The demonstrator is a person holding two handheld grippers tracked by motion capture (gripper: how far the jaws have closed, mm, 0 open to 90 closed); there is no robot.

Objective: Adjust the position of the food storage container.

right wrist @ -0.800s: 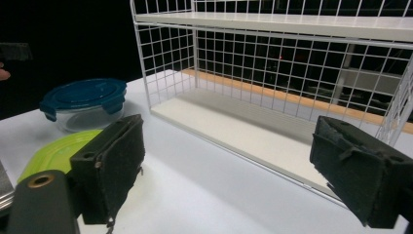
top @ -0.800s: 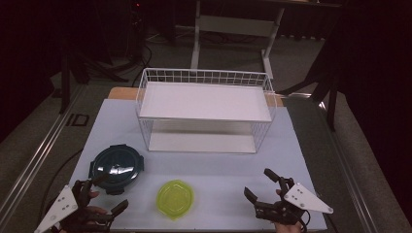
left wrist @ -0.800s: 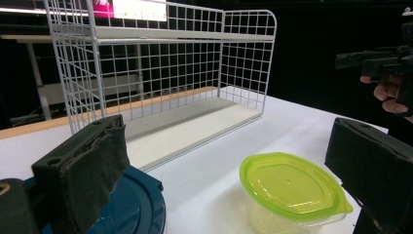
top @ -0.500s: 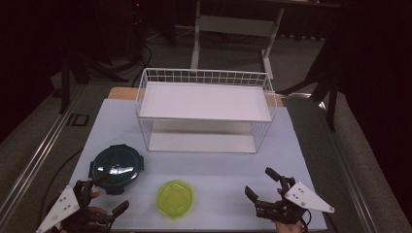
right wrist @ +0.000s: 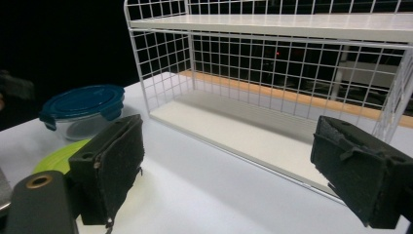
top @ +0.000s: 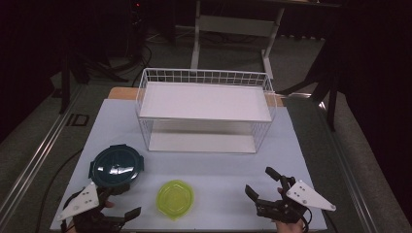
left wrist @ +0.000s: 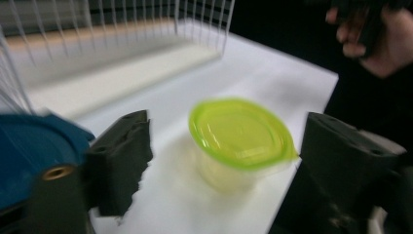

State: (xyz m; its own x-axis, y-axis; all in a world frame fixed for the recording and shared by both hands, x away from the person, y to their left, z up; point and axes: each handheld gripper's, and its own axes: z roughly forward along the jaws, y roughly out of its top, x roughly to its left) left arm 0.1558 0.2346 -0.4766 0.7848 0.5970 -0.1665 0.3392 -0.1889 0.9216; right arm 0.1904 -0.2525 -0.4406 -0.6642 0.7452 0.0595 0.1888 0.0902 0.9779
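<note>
Dark room all around, with a white surface lit in the middle and a white wire rack sitting at the top centre of the high view.

Lower left of that view: the left claw has slid a bit lower and further left than it was a moment ago, jaws spread wide with nothing between them. In the left gripper view the lime-lidded tub sits dead centre between the jaws, so I'd guess it's lining up for that one. The blue-lidded container is just above the claw, touching nothing.

Bottom centre of the high view, the lime-lidded tub hasn't budged.

Lower right: the right claw is also wide apart and empty, barely shifted, facing the rack.

So no grab yet, just positioning.
</note>
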